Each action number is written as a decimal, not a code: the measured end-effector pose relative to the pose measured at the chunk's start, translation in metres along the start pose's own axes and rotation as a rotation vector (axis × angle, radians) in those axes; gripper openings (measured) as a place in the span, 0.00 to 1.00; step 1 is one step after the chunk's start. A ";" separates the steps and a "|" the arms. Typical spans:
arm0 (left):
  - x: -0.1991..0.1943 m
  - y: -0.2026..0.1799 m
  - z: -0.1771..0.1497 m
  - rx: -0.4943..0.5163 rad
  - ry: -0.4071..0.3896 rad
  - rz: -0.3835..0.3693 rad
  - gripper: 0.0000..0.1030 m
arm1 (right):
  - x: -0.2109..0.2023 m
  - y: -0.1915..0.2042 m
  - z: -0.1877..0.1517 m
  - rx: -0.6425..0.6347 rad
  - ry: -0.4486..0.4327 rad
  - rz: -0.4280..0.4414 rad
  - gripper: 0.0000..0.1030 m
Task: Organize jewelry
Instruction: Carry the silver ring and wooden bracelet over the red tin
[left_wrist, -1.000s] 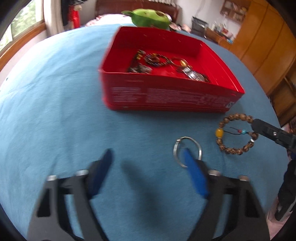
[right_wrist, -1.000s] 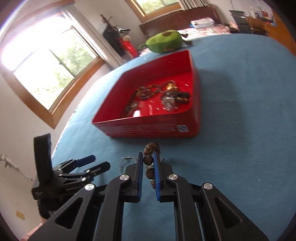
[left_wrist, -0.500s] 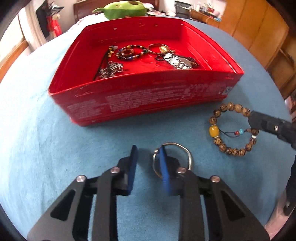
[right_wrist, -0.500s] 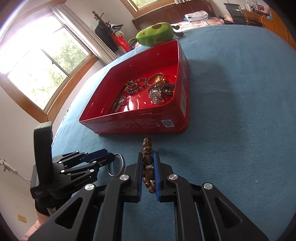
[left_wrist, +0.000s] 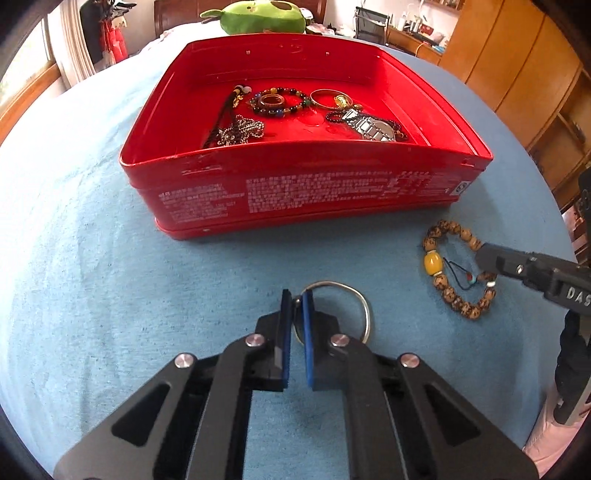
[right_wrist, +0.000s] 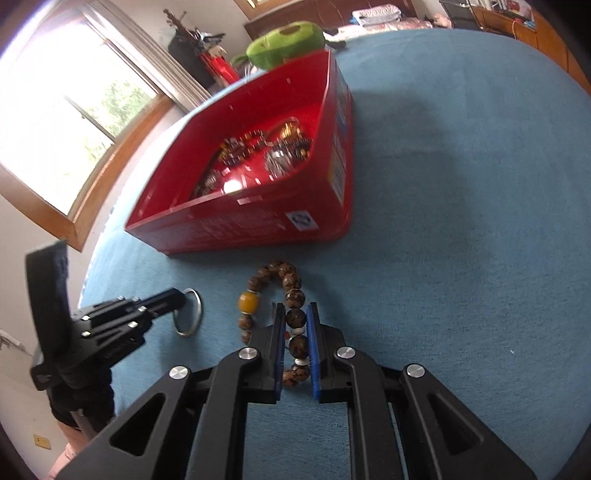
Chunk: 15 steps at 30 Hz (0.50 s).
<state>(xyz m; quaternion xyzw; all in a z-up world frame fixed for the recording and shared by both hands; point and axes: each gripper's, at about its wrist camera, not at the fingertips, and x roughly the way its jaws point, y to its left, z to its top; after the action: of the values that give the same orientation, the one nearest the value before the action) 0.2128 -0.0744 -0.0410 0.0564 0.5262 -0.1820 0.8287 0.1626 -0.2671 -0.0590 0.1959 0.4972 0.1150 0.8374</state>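
A thin silver bangle (left_wrist: 356, 299) lies on the blue cloth in front of the red tin (left_wrist: 303, 192). My left gripper (left_wrist: 296, 301) is shut on the bangle's left rim. To the right lies a brown bead bracelet (left_wrist: 454, 266) with one yellow bead. My right gripper (right_wrist: 295, 314) is shut on that bead bracelet (right_wrist: 291, 280), several beads pinched between its blue pads. From the right wrist view the left gripper (right_wrist: 181, 297) shows at the left, holding the bangle (right_wrist: 192, 314). The tin (right_wrist: 258, 221) holds several bracelets, chains and a ring.
A green plush toy (left_wrist: 262, 16) lies behind the tin, also seen from the right wrist (right_wrist: 284, 42). Wooden cabinets (left_wrist: 517, 74) stand at the right, a window (right_wrist: 66, 122) at the left. Blue cloth (right_wrist: 461, 221) stretches bare to the right of the tin.
My left gripper has closed from wide open onto the bangle's rim and moved nearer the tin. The right gripper has sunk toward the cloth, keeping its grip on the bead bracelet.
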 end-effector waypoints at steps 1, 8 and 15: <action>0.001 0.000 0.001 0.001 -0.001 0.004 0.04 | 0.002 0.000 -0.001 -0.004 0.005 -0.005 0.12; 0.005 -0.002 0.004 0.001 -0.009 0.017 0.06 | 0.007 0.009 -0.005 -0.051 0.007 -0.054 0.17; -0.002 -0.001 -0.002 -0.017 -0.030 0.015 0.04 | -0.012 0.014 -0.007 -0.066 -0.038 0.023 0.10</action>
<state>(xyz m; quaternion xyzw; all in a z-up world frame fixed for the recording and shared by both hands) 0.2100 -0.0748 -0.0395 0.0508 0.5149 -0.1721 0.8382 0.1513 -0.2577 -0.0466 0.1759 0.4749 0.1372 0.8513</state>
